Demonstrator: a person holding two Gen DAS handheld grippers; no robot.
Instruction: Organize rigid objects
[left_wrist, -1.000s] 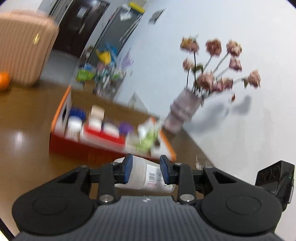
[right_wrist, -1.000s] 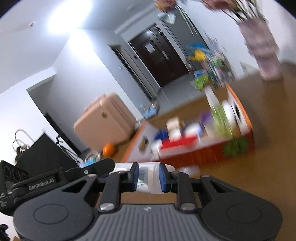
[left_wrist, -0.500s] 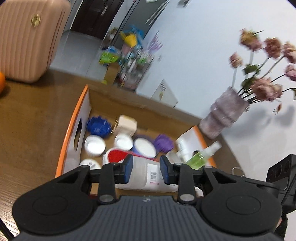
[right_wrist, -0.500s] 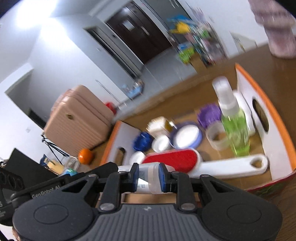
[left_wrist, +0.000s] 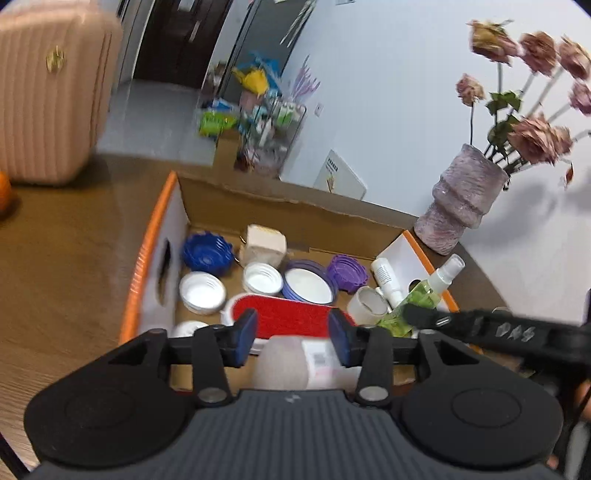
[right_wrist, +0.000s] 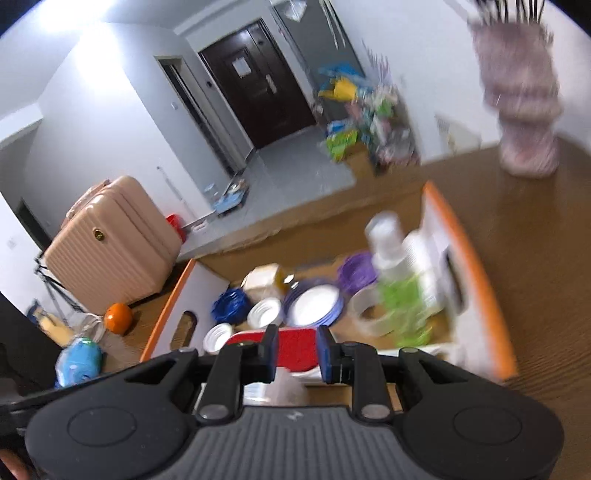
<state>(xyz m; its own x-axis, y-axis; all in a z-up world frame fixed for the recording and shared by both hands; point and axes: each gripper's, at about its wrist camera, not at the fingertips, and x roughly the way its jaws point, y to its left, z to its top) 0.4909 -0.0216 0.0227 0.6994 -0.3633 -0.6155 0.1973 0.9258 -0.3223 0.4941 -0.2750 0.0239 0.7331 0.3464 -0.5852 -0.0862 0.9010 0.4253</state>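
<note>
Bottle (left_wrist: 295, 360), white and labelled, lies low between the opening jaws of the left gripper (left_wrist: 292, 336), pads clear of it, so it appears to be dropping into the cardboard box (left_wrist: 155, 258). The right gripper (right_wrist: 295, 349) stands narrowly parted; whether its pads grip the bottle cannot be told. Beyond, the red brush (left_wrist: 291, 315) and lids (left_wrist: 203, 293) crowd the floor. The vase (left_wrist: 461, 199) stands far right, blurred.

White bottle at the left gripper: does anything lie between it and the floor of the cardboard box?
The red brush lies past the white bottle, across the near part of the cardboard box, loose caps beyond it. The jaws of the left gripper are opening, clear of the bottle.
</note>
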